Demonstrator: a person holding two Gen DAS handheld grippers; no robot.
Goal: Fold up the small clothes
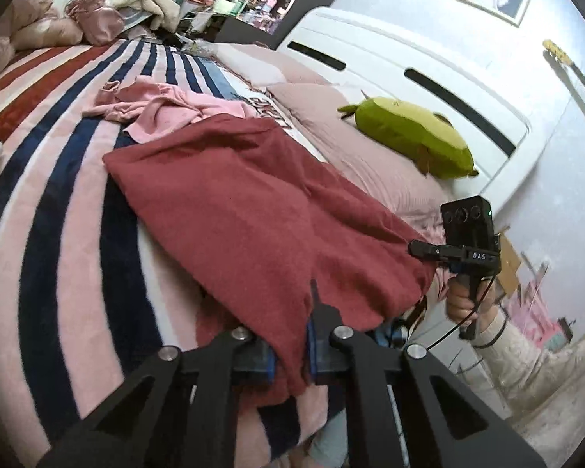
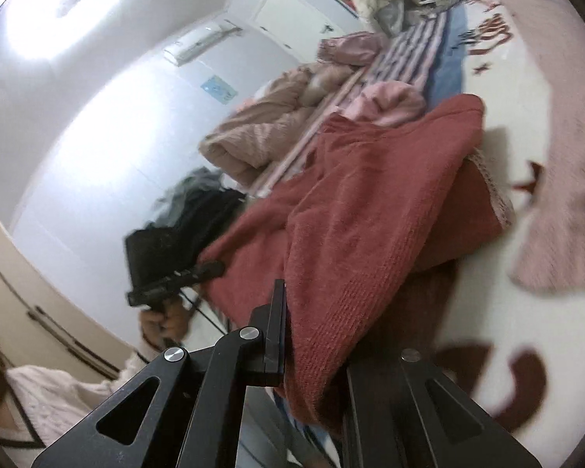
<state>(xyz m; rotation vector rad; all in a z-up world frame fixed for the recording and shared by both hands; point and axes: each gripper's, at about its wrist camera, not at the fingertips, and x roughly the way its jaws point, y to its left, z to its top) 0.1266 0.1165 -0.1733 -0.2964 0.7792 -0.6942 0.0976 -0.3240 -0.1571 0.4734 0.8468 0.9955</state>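
A dark red knitted garment [image 1: 249, 210] lies spread on the striped bed. My left gripper [image 1: 292, 355] is shut on its near edge, cloth pinched between the blue pads. My right gripper [image 1: 421, 251] shows at the garment's right corner in the left wrist view, held by a hand. In the right wrist view my right gripper [image 2: 312, 351] is shut on the red garment [image 2: 370, 214], which drapes over its right finger. The left gripper [image 2: 210, 269] shows there too, at the garment's far edge. A light pink garment [image 1: 167, 105] lies crumpled beyond the red one.
A striped pink, navy and red blanket [image 1: 58, 202] covers the bed. A green plush toy [image 1: 413, 136] lies on a pink pillow by the white headboard [image 1: 409, 62]. Pink bedding and clothes [image 1: 93, 19] are piled at the far end. A beige duvet [image 2: 261, 124] is bunched there.
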